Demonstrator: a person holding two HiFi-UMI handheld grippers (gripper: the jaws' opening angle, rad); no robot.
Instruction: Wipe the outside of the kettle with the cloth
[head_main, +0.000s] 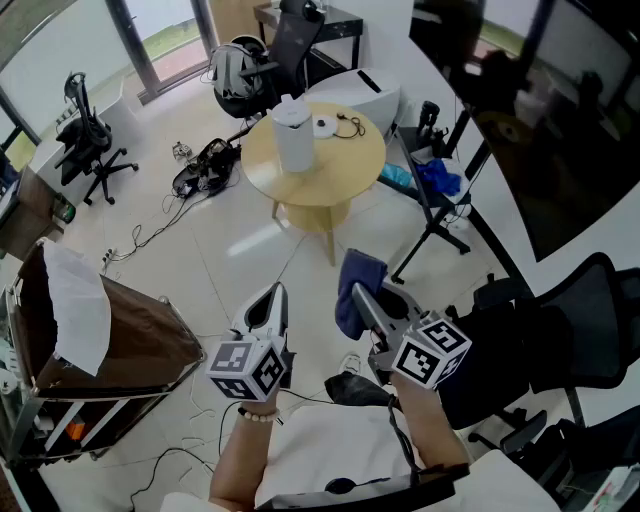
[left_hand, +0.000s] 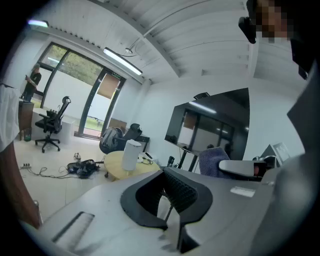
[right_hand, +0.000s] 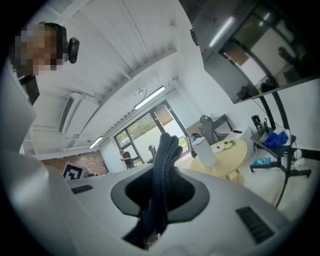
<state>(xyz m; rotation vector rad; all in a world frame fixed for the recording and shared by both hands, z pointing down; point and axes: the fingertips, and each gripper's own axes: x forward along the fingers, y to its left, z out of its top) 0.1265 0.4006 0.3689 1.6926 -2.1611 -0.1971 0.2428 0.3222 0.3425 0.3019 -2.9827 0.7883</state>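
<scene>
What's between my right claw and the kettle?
In the head view, only bare floor and the near rim of the round table lie between the right claw, shut on the cloth, and the kettle.

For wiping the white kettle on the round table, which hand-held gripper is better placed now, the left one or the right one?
Right. The right hand-held gripper is shut on the dark blue cloth; the left hand-held gripper is shut and empty. Both are far from the kettle.
</scene>
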